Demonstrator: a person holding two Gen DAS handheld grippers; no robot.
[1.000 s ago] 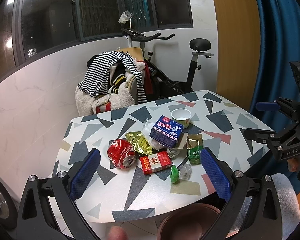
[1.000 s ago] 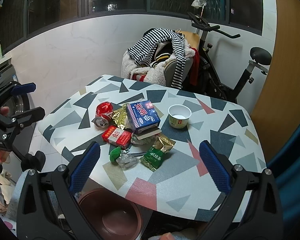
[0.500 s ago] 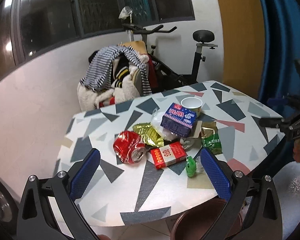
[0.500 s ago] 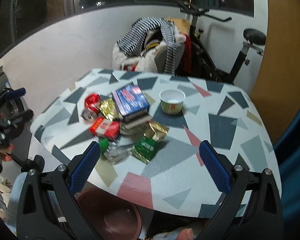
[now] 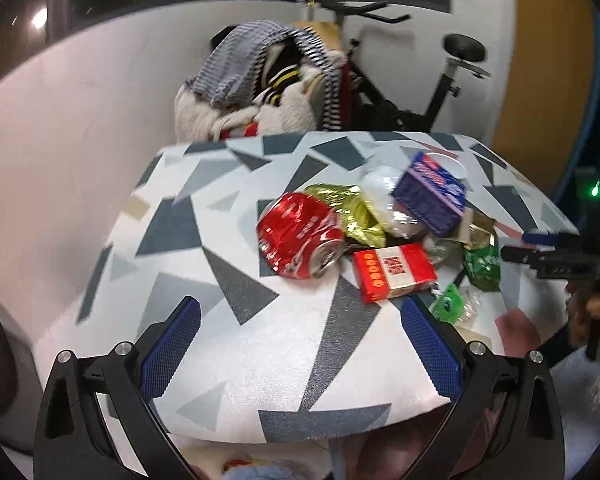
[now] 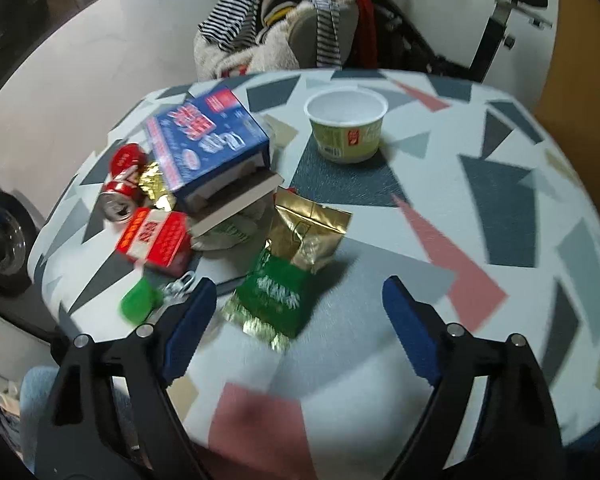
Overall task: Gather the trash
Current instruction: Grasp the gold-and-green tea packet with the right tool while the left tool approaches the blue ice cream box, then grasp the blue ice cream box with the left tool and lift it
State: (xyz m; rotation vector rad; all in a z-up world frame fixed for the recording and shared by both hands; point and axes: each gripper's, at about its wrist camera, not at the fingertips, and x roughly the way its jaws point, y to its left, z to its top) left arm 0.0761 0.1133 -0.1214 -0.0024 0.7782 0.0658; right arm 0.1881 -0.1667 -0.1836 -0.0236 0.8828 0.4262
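Note:
Trash lies in a heap on the patterned table (image 5: 240,352). A crushed red can (image 5: 300,234) lies at its left, next to a red cigarette pack (image 5: 394,272), a gold wrapper (image 5: 348,210) and a blue carton (image 5: 430,192). My left gripper (image 5: 300,344) is open over the table's near edge, short of the can. In the right wrist view a green packet (image 6: 278,296) and gold packet (image 6: 308,230) lie just ahead of my open right gripper (image 6: 298,316). A paper cup (image 6: 346,126) stands behind, and the can (image 6: 124,178), pack (image 6: 156,236) and carton (image 6: 208,136) show at left.
A chair heaped with striped and fleecy clothes (image 5: 260,92) stands behind the table, with an exercise bike (image 5: 420,80) beside it. A small green plastic piece (image 6: 138,302) lies near the table's edge. The right gripper shows at the right of the left wrist view (image 5: 560,260).
Both grippers have moved in towards the table and lower; the trash now looks much closer. The brown bin under the table edge has gone out of view. Nothing on the table has moved.

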